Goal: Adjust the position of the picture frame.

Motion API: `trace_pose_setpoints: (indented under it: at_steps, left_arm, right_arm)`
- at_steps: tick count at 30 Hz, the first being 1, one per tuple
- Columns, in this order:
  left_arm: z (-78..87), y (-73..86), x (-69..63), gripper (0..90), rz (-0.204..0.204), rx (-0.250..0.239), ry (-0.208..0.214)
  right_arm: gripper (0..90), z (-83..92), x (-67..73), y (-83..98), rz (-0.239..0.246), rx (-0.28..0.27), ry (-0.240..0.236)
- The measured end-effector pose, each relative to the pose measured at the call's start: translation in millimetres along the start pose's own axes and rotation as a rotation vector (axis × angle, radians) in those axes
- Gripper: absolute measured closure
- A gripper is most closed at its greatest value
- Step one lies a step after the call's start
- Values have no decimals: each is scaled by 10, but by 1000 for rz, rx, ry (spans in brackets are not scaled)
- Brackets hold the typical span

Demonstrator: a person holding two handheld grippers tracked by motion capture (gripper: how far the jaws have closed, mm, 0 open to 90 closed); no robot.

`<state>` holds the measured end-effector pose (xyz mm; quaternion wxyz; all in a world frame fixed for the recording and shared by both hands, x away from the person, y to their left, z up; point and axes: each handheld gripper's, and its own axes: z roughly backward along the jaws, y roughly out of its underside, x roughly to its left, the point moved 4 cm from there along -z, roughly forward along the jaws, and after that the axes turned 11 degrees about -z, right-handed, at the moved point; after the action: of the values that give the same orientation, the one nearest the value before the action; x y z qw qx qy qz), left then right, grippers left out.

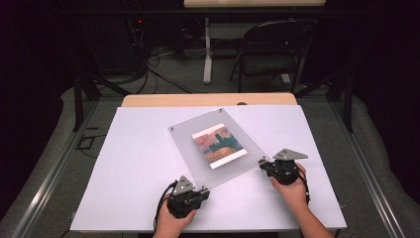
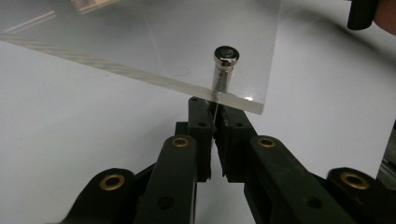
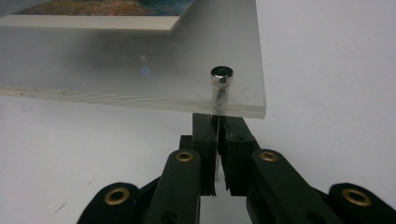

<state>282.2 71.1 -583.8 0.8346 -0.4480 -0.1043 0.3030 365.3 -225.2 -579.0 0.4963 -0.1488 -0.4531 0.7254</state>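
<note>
I see the clear acrylic frame lying askew mid-counter, my left tongs and right tongs each drawn together just under a near corner's metal post — whether they pinch anything the plate's edge hides.

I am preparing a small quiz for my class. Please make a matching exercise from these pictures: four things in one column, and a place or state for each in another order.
Things:
1. left claw
2. right claw
3. colourful picture
4. folding chair

Places or states:
A. inside the clear acrylic frame
B. on the floor beyond the table
C. shut at the frame's near corner
D. shut at the frame's right corner

Pairs: 1-C, 2-D, 3-A, 4-B
</note>
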Motion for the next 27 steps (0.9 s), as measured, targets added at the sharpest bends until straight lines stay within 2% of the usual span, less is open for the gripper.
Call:
trace_pose_setpoints:
  at_steps: [3, 10, 16, 22, 27]
  left_arm:
    - [71, -37, 20, 847, 8, -22, 8]
    - [164, -62, 62, 847, 18, -31, 17]
    - [268, -72, 158, 848, 30, -46, -4]
    - [353, -66, 294, 848, 66, -59, -37]
    - [405, -69, 400, 847, 87, -76, -55]
  right_arm:
    - [850, 53, 39, -42, 4, -16, -12]
    - [850, 103, 96, -72, 10, -35, -35]
    - [850, 141, 177, -84, 8, -43, -74]
    - [849, 172, 303, -71, 12, -49, -125]
    - [848, 198, 372, -69, 12, -48, -144]
